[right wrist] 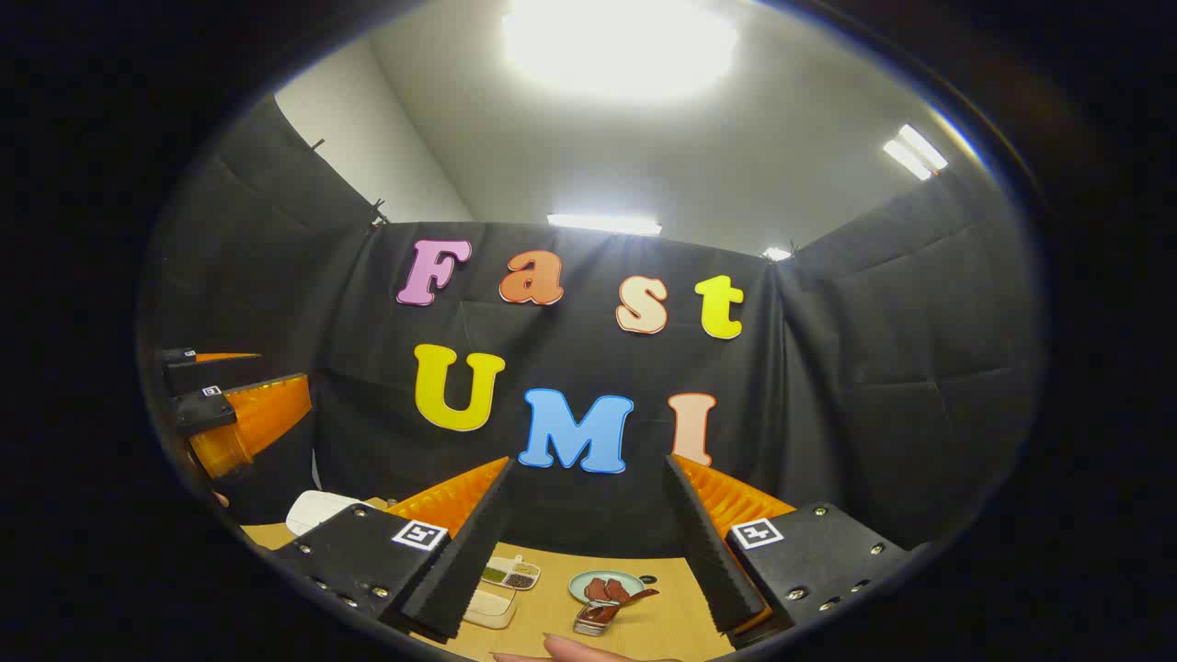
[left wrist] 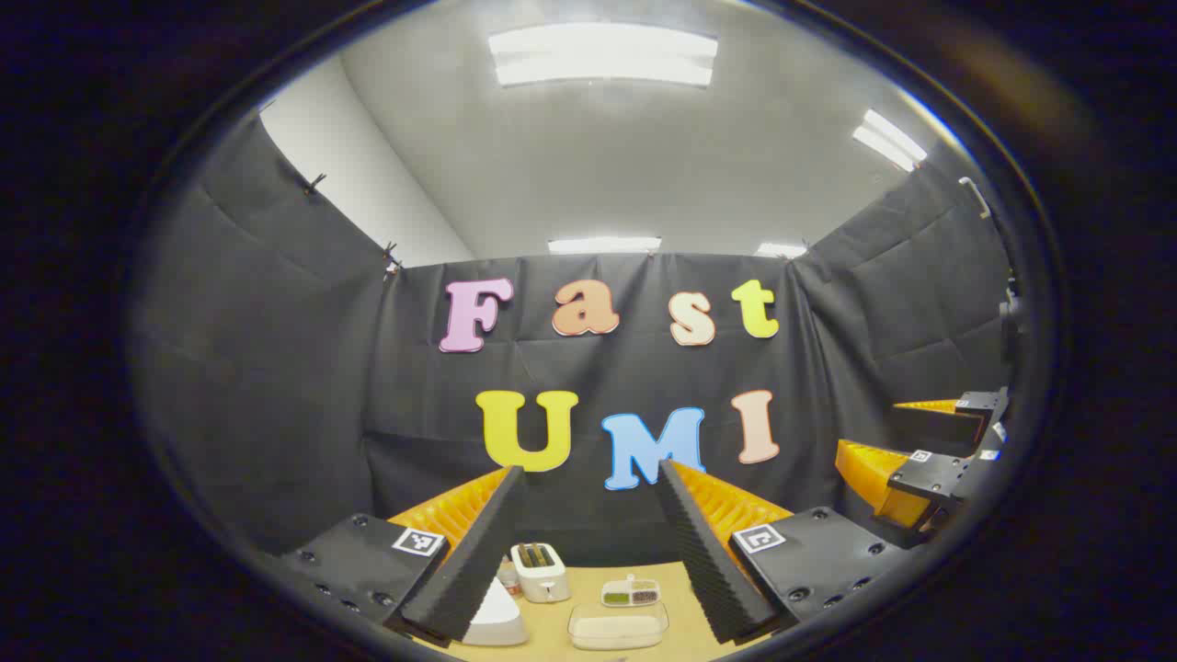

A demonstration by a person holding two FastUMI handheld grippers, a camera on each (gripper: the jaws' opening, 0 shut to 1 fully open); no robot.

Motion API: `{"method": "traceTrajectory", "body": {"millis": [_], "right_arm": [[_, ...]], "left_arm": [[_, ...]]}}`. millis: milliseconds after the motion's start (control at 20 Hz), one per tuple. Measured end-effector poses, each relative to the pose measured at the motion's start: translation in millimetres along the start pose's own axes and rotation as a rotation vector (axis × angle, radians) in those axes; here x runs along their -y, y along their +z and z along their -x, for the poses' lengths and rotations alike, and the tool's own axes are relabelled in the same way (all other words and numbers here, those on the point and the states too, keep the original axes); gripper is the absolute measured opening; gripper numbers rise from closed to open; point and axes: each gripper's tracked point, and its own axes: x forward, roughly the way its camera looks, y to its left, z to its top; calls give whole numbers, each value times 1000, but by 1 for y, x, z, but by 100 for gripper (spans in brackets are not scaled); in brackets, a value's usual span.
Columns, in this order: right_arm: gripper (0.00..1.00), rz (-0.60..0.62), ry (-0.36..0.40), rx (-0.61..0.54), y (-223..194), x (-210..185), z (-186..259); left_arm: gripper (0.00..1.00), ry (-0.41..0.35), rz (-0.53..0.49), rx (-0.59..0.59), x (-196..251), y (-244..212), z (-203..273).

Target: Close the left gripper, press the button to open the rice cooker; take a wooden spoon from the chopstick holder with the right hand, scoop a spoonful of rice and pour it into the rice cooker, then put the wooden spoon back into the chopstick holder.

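Two grippers hovering high, jaws spread wide, gripping nothing. Left gripper (left wrist: 588,542) framing, at bottom centre of the left gripper view, a white toaster (left wrist: 541,572), a clear rice container (left wrist: 618,625) and the rice cooker (left wrist: 495,618) peeking at lower left. Right gripper (right wrist: 588,542) showing the chopstick holder (right wrist: 596,618) with wooden spoon (right wrist: 634,598) near the wooden table (right wrist: 671,616) front edge.

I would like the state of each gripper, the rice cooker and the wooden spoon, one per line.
Left gripper: open, holds nothing.
Right gripper: open, holds nothing.
Rice cooker: lid down, closed.
Wooden spoon: sticking out of the chopstick holder, not taken.
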Motion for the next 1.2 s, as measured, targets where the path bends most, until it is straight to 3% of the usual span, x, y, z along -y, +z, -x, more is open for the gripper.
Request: {"method": "traceTrajectory", "body": {"millis": [650, 1050, 1200], "right_arm": [[97, -22, 18, -10, -6, -3, -6], [96, -64, 35, -26, -18, -4, -5], [96, -80, 39, -70, -29, -16, -6]], "left_arm": [[97, 34, -51, -32, -6, -6, 0], [82, 100, -77, -85, -26, -29, 0], [82, 109, -115, -76, -41, -43, -8]]}}
